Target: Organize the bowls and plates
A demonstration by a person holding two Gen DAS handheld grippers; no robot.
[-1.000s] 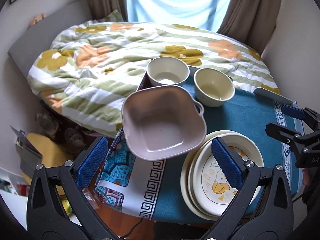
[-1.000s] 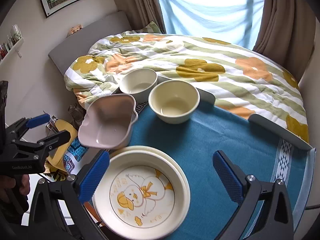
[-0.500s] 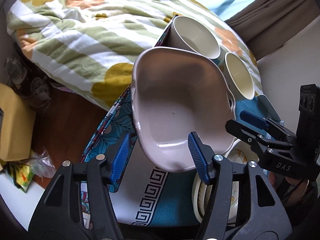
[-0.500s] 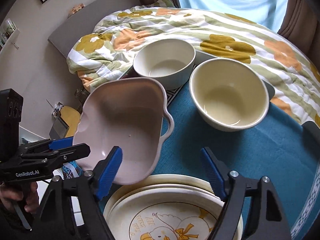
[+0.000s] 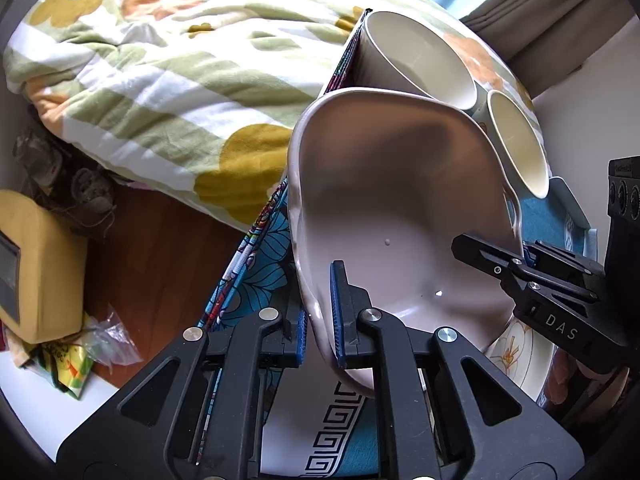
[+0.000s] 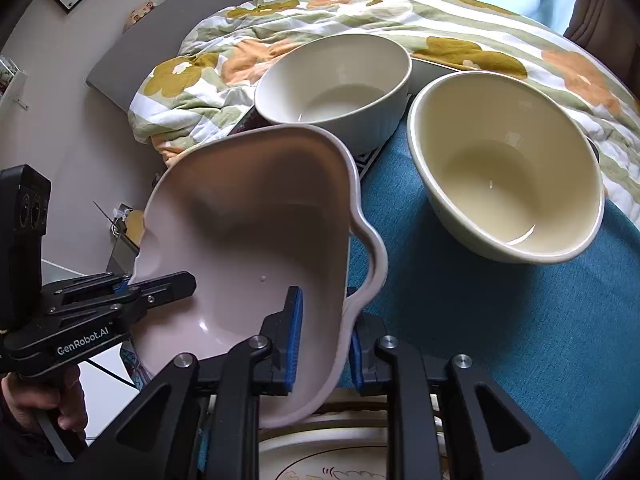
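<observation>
While both claws grip: pink dish (image 5: 400, 216) mid-frame, tilted.
Left gripper (image 5: 320, 320): clamped on dish's near wall.
Right gripper (image 6: 324, 336): clamped on opposite wall.
Surface: teal tablecloth (image 6: 500, 312), two cream bowls (image 6: 504, 164) upper right.
Room: floral quilt (image 5: 160, 60) upper left.

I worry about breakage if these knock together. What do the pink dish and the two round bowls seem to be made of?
The pink dish looks like satin-glazed ceramic or melamine: thick rolled rim, soft sheen. I can't tell which. The white bowl and cream bowl look like glossy glazed ceramic, with sharp highlights inside.
</observation>
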